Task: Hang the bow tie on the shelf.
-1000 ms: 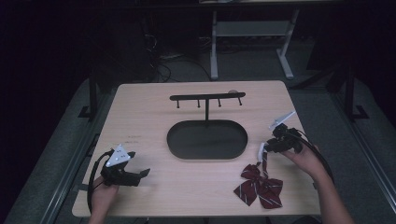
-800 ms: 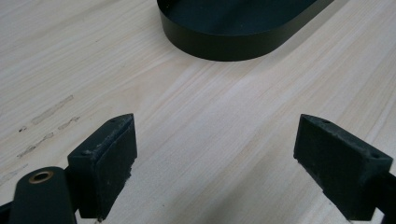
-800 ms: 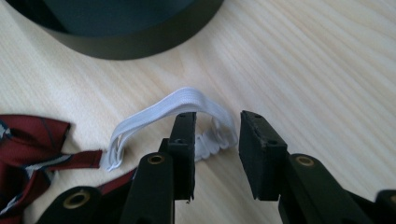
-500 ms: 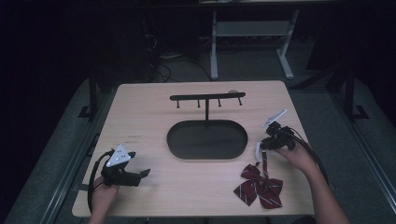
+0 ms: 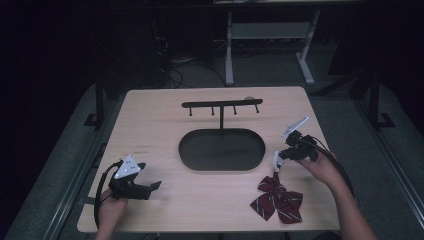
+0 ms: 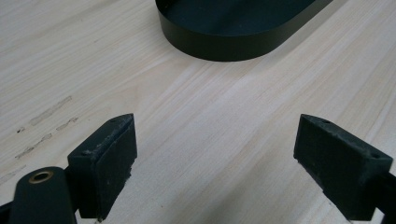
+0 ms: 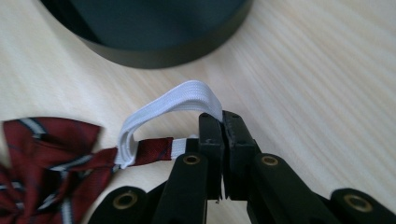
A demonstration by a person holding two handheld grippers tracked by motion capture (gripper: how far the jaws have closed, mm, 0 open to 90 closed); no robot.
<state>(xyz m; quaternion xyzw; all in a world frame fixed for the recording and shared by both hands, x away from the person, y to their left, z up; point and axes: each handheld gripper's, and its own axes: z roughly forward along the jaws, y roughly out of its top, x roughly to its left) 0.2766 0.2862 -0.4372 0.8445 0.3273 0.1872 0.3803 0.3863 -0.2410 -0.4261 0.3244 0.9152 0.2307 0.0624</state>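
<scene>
My right gripper (image 7: 222, 122) is clamped tight on the white elastic strap (image 7: 173, 100) of the striped bow tie (image 5: 276, 198), lying near right. I should lift slowly toward the hook stand (image 5: 221, 106). My left gripper (image 6: 217, 163) rests wide open, empty.

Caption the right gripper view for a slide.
Right gripper shut on the white elastic strap of a red striped bow tie, beside the black oval base.
</scene>
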